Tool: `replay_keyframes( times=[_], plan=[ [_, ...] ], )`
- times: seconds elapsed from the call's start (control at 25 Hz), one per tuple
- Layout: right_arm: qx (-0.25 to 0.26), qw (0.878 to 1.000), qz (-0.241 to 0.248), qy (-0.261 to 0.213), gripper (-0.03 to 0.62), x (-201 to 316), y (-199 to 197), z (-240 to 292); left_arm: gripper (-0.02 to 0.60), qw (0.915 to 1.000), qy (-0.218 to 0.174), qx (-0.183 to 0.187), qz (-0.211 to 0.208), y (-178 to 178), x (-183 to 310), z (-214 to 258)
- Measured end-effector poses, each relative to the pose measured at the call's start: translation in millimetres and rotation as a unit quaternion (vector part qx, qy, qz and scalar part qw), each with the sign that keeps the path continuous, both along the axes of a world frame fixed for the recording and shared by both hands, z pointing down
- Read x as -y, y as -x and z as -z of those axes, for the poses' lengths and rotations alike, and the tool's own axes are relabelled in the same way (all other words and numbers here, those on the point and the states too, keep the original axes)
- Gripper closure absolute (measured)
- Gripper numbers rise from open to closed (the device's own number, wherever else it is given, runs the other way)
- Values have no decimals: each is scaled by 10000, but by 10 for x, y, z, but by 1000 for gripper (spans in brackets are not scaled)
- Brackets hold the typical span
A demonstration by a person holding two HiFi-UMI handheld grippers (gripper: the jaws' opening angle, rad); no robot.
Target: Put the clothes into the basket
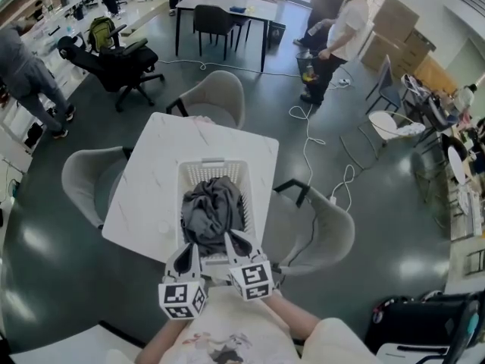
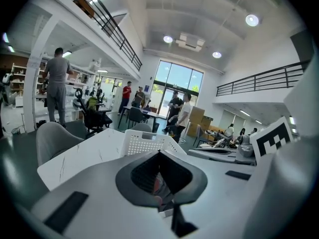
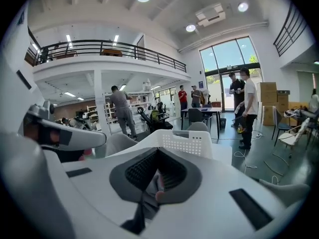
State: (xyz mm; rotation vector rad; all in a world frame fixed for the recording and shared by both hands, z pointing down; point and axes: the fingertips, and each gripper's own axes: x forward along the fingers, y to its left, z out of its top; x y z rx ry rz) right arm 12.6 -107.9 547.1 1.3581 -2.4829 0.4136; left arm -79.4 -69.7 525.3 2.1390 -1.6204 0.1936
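Observation:
A white perforated basket [image 1: 213, 163] stands on a white marble-look table [image 1: 151, 180]. A heap of grey clothes [image 1: 212, 207] lies inside it and fills most of it. My left gripper [image 1: 187, 249] and right gripper [image 1: 237, 240] sit side by side over the basket's near end, their tips at the near edge of the heap. Both are shut, jaws meeting in a line. In the left gripper view the left gripper [image 2: 159, 156] points across the basket [image 2: 144, 142]. The right gripper [image 3: 158, 152] faces the basket's far wall [image 3: 187, 141].
Grey chairs stand round the table: one behind [image 1: 216, 97], one on the left [image 1: 87, 177], one on the right [image 1: 322, 226]. A white cable [image 1: 307, 142] snakes over the dark floor. People [image 1: 333, 29] stand farther off by a dark table [image 1: 227, 10].

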Motion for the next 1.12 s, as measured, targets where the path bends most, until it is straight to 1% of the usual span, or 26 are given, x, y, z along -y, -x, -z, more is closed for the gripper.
replay_keyframes(
  times=[0.12, 0.36, 0.52, 0.92, 1.12],
  plan=[
    [-35, 9999, 26, -141, 586, -77, -36, 49, 571, 10000, -3, -30, -12, 7, -44, 16],
    [5, 9997, 71, -248, 586, -188, -58, 211, 571, 9999, -100, -90, -48, -29, -102, 150],
    [15, 9997, 68, -244, 586, -217, -77, 193, 571, 9997, -185, -53, -117, -89, -133, 196],
    [24, 9996, 170, -224, 586, -294, -90, 273, 571, 9997, -126, -12, -225, -192, -134, 208],
    [60, 9997, 158, -202, 586, -307, -124, 312, 571, 9998, -90, -3, -163, -193, -154, 254]
  ],
)
